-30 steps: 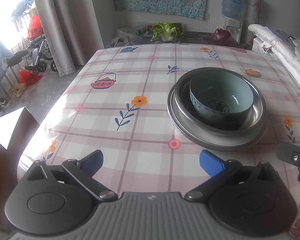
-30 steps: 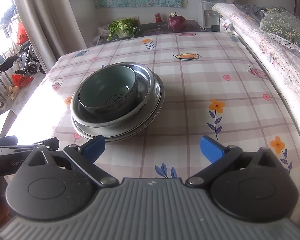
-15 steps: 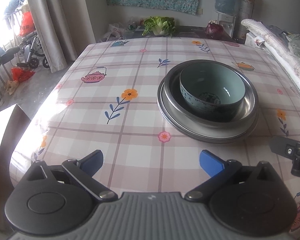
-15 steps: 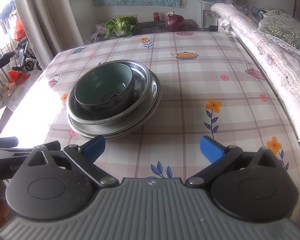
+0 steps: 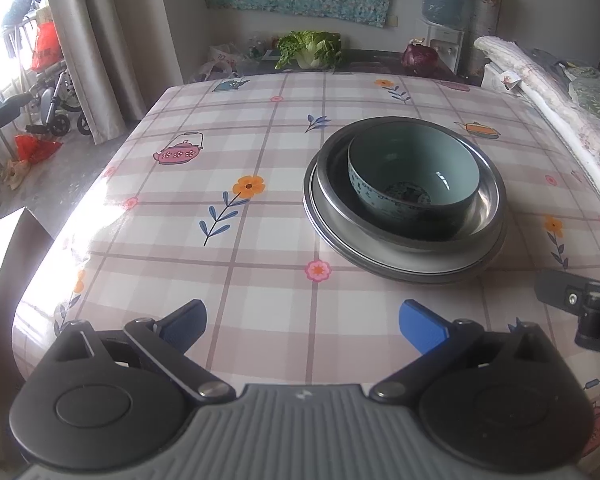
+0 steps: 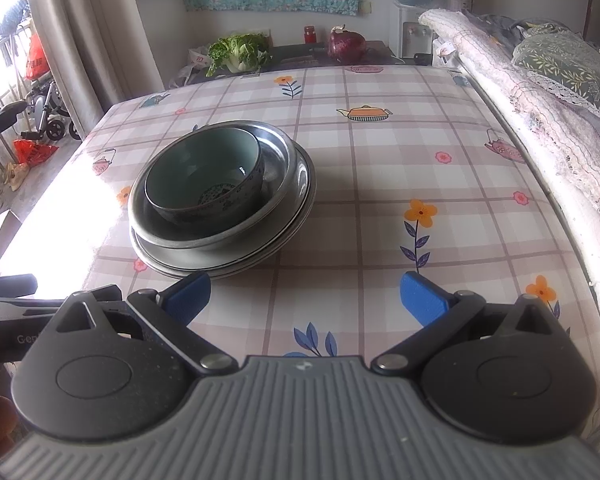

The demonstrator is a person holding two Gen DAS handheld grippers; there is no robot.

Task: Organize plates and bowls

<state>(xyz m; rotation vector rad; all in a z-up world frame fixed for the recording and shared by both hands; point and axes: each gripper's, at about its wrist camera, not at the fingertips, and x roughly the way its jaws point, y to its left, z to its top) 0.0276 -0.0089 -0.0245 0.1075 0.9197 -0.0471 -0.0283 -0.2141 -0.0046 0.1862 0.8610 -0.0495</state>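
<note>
A pale green ceramic bowl [image 5: 414, 178] sits inside a metal bowl [image 5: 488, 204], which rests on stacked metal plates [image 5: 380, 256] on the checked tablecloth. The same stack shows in the right wrist view: ceramic bowl [image 6: 204, 178], metal bowl [image 6: 276, 160], plates [image 6: 292, 216]. My left gripper [image 5: 304, 322] is open and empty, near the table's front edge, left of and nearer than the stack. My right gripper [image 6: 304, 296] is open and empty, just in front of the stack's right side.
The table [image 5: 220, 152] has a floral checked cloth. A folded blanket [image 6: 540, 92] lies along its right edge. A cabbage [image 5: 310, 48] and a red onion [image 6: 346, 42] sit on a dark cabinet behind. A wheelchair [image 5: 52, 100] stands by the curtain at left.
Both grippers have drawn back and risen a little from the stack, so it looks smaller and farther. The stack has not moved. Both stay open.
</note>
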